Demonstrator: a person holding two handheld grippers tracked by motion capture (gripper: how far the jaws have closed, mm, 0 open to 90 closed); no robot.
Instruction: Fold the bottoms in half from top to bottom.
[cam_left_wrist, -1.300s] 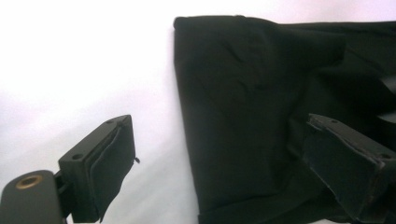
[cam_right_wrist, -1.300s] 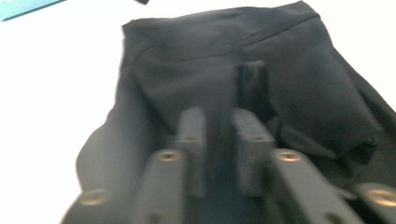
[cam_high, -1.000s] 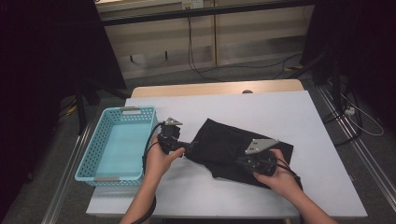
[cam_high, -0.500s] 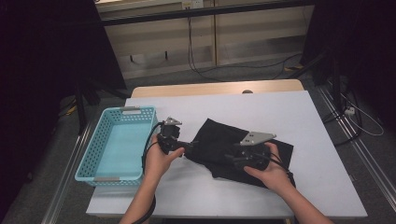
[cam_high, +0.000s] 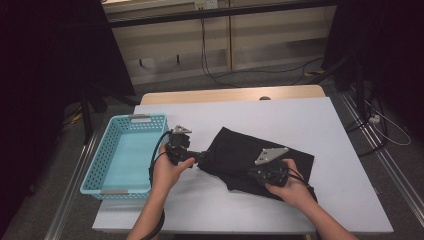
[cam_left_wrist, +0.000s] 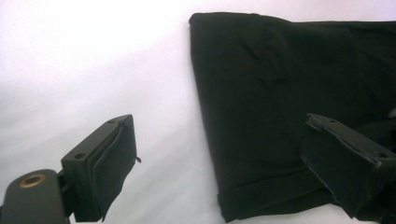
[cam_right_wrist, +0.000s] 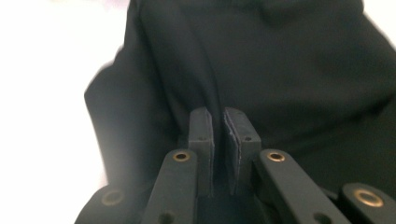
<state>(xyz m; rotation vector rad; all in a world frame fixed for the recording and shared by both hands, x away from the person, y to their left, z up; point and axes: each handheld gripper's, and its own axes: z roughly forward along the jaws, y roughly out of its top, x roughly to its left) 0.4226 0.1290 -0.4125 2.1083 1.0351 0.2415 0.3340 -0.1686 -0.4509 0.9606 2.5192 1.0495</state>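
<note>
A: High view: the black garment (cam_high: 260, 157) lies folded flat on the white worktop (cam_high: 320, 120), right of the blue basket (cam_high: 125, 152). The left gripper (cam_high: 200, 159) sits at its left edge, the right gripper (cam_high: 252, 173) over its near middle.

B: State of the jaws?

A: Left gripper view: jaws spread wide, one over bare worktop, the other over the cloth (cam_left_wrist: 289, 93), with the folded edge between them, nothing held. Right gripper view: jaws nearly pressed together with a slim gap; whether a fold of the fabric (cam_right_wrist: 280, 70) sits between them, I cannot tell.

B: Risks?

A: If the left jaws close without going lower, they may catch just the top layer and the fold could open on lifting. If the right has no cloth, that side would sag, drag across the worktop and lose its shape. An uneven lift could snag the hem on the basket rim.
</note>
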